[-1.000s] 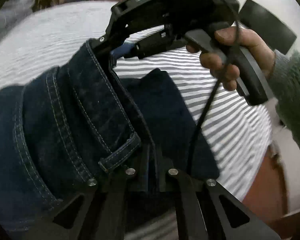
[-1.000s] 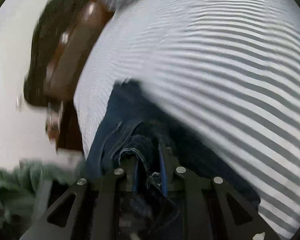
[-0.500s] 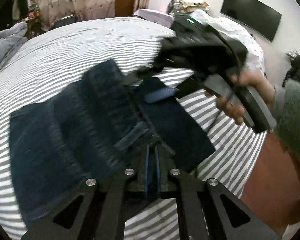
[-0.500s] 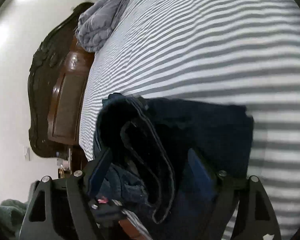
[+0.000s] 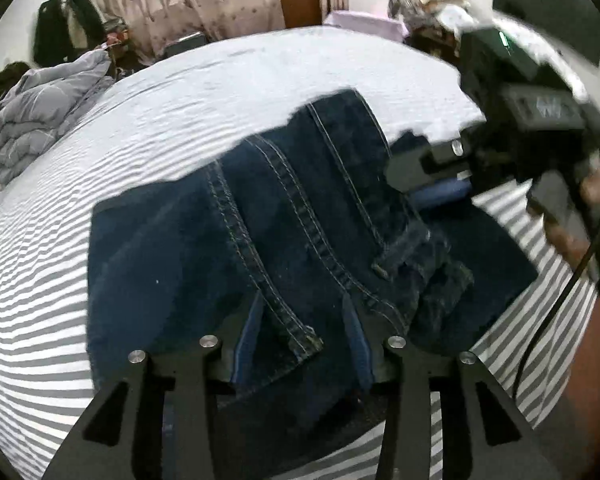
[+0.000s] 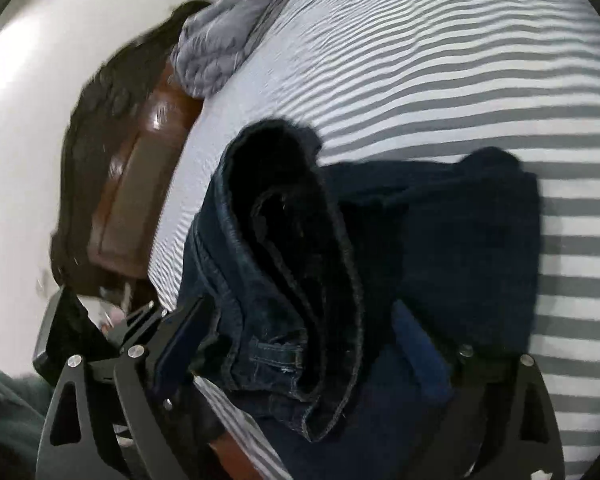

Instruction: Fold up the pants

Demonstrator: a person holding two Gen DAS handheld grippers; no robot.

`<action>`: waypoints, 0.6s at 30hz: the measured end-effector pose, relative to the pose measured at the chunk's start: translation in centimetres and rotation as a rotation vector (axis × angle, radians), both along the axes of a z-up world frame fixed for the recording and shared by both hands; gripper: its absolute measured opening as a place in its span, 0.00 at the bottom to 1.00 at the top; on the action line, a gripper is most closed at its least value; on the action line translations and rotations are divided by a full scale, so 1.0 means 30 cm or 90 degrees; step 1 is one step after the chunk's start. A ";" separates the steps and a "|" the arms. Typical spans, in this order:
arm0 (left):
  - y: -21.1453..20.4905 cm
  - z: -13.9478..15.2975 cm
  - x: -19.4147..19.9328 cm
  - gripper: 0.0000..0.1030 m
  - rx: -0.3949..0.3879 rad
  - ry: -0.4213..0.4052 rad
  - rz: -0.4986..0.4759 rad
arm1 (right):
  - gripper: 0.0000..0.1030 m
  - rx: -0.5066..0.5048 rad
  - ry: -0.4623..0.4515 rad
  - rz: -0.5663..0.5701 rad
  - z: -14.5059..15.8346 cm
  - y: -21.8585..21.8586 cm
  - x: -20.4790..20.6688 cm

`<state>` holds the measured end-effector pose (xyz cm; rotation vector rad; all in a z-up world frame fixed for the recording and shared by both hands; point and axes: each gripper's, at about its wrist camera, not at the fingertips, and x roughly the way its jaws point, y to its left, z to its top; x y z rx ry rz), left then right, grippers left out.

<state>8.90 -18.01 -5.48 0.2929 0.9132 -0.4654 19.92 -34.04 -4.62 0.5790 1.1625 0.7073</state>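
Dark blue jeans [image 5: 236, 232] lie folded in layers on the striped bed [image 5: 100, 128], waistband end toward me. My left gripper [image 5: 304, 340] is open, its blue-padded fingers [image 5: 248, 340] straddling the waistband edge without pinching it. In the right wrist view the jeans [image 6: 460, 240] show as a stacked fold with a rolled edge [image 6: 284, 280]. My right gripper [image 6: 300, 340] is open wide on both sides of that edge. The right gripper also shows in the left wrist view [image 5: 432, 176], at the jeans' right side.
A crumpled grey quilt [image 5: 36, 112] lies at the bed's far left corner, and shows in the right wrist view [image 6: 228, 40]. A dark wooden bed board [image 6: 132, 184] runs along the bed's edge. Curtains, a door and cluttered furniture stand beyond the bed.
Both grippers were shut on the jeans a second ago. The right opened first, then the left. The jeans dropped flat onto the bed in a fold, and both grippers have drawn back slightly.
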 end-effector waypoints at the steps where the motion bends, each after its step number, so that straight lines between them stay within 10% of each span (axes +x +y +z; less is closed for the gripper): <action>1: -0.010 -0.012 -0.010 0.41 0.001 0.002 -0.002 | 0.84 0.007 0.005 0.026 -0.004 0.018 -0.001; 7: 0.057 -0.038 -0.010 0.41 -0.086 0.061 0.010 | 0.66 0.023 -0.023 0.089 0.026 0.076 -0.027; 11: 0.042 -0.032 -0.022 0.41 -0.065 0.044 0.000 | 0.39 0.036 0.007 0.000 -0.031 0.031 0.038; 18: 0.046 -0.033 -0.043 0.41 -0.069 0.044 0.000 | 0.43 0.007 -0.020 0.018 -0.048 0.088 0.037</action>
